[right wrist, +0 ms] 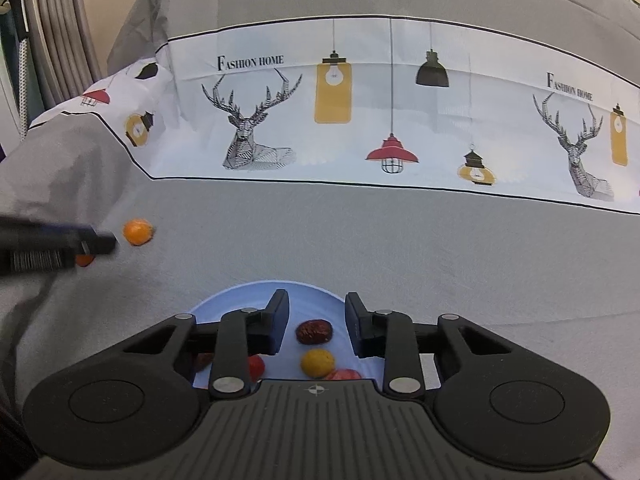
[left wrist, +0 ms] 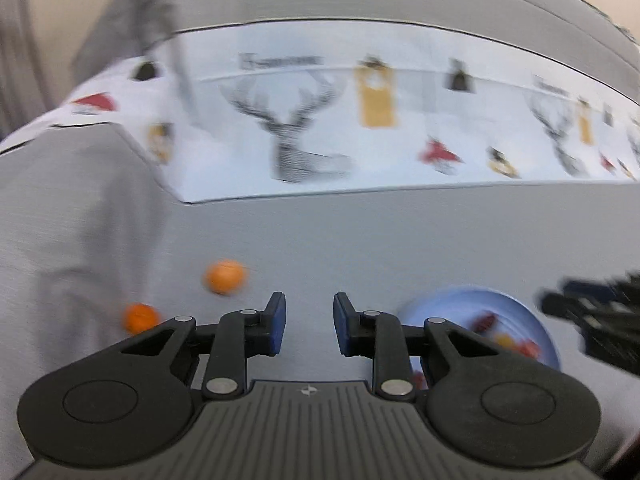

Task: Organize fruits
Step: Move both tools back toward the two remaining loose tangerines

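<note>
Two small orange fruits lie on the grey cloth: one point(left wrist: 225, 276) ahead-left of my left gripper point(left wrist: 310, 322), one point(left wrist: 140, 317) further left. My left gripper is open and empty; its view is blurred. The right wrist view shows the same oranges, one point(right wrist: 138, 231) in full and one point(right wrist: 85, 260) half hidden behind the left gripper point(right wrist: 96, 245). My right gripper point(right wrist: 317, 322) is open and empty above a light-blue plate point(right wrist: 240, 300) holding a dark red date point(right wrist: 314, 332), a yellow fruit point(right wrist: 317, 363) and red fruits point(right wrist: 256, 366). The plate point(left wrist: 480, 300) lies right of my left gripper.
The grey tablecloth point(right wrist: 400, 260) has a white printed band point(right wrist: 360, 120) with deer and lamps further back. The cloth falls away at the left edge point(right wrist: 60, 152). My right gripper's body point(left wrist: 592, 320) shows at the right edge of the left wrist view.
</note>
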Available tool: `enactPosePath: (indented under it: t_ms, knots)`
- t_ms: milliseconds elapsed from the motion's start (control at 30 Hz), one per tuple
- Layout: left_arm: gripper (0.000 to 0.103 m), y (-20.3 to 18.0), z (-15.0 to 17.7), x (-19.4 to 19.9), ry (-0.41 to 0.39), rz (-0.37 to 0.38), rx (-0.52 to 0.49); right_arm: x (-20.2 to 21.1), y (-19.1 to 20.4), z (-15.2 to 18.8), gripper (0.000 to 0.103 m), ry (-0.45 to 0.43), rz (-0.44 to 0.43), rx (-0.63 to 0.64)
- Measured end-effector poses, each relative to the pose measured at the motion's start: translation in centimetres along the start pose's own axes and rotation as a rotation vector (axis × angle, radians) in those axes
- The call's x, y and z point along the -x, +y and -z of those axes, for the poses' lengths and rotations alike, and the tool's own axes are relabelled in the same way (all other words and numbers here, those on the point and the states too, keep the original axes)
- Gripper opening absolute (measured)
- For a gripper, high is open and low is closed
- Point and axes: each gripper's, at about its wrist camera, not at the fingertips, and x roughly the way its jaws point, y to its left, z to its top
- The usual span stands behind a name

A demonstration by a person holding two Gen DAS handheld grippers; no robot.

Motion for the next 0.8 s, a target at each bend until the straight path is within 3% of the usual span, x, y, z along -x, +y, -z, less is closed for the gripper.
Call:
enactPosePath:
  t_ms: [67, 167, 200, 233, 300, 367, 500, 633, 700, 767, 800]
  knots:
    - [0.029, 2.0, -0.6, -0.7, -0.003, -0.063, 0.011, -0.2, 0.3, -0.1, 0.033, -0.001, -0.010, 0.000]
    - [0.030, 4.0, 0.5, -2.7, -0.025, -0.239, -0.050, -0.4, 1.0, -0.3, 0.033, 0.002, -0.029, -0.004]
    - [0.030, 4.7, 1.2, -3.8, 0.006, -0.273, -0.051, -0.6, 1.4, -0.3, 0.033, 0.004, -0.036, 0.001]
    - [0.030, 5.7, 1.5, -5.1, 0.074, -0.287, -0.011, -0.8, 1.7, -0.3, 0.033, 0.004, -0.039, 0.007]
    - [0.036, 7.1, 1.6, -5.9, 0.089, -0.305, 0.056, -1.0, 2.4, -0.4, 0.033, 0.003, -0.046, 0.018]
    - [0.058, 7.6, 1.7, -6.5, 0.067, -0.345, 0.044, -1.3, 3.0, -0.6, 0.033, 0.002, -0.060, 0.024]
    - [0.060, 7.2, 1.9, -8.4, 0.096, -0.382, -0.014, -1.9, 4.3, -0.8, 0.034, 0.009, -0.084, 0.046]
    - [0.060, 6.7, 2.5, -10.6, 0.132, -0.450, -0.076, -2.8, 5.4, -1.0, 0.034, 0.021, -0.105, 0.062]
    - [0.054, 6.9, 2.8, -11.1, 0.142, -0.464, -0.061, -3.2, 5.8, -1.2, 0.036, 0.024, -0.113, 0.069]
    - [0.036, 7.7, 2.8, -11.5, 0.159, -0.467, -0.015, -3.9, 6.2, -1.4, 0.040, 0.031, -0.119, 0.076]
    - [0.035, 8.1, 2.9, -11.6, 0.156, -0.457, 0.018, -4.3, 6.4, -1.5, 0.042, 0.036, -0.123, 0.076]
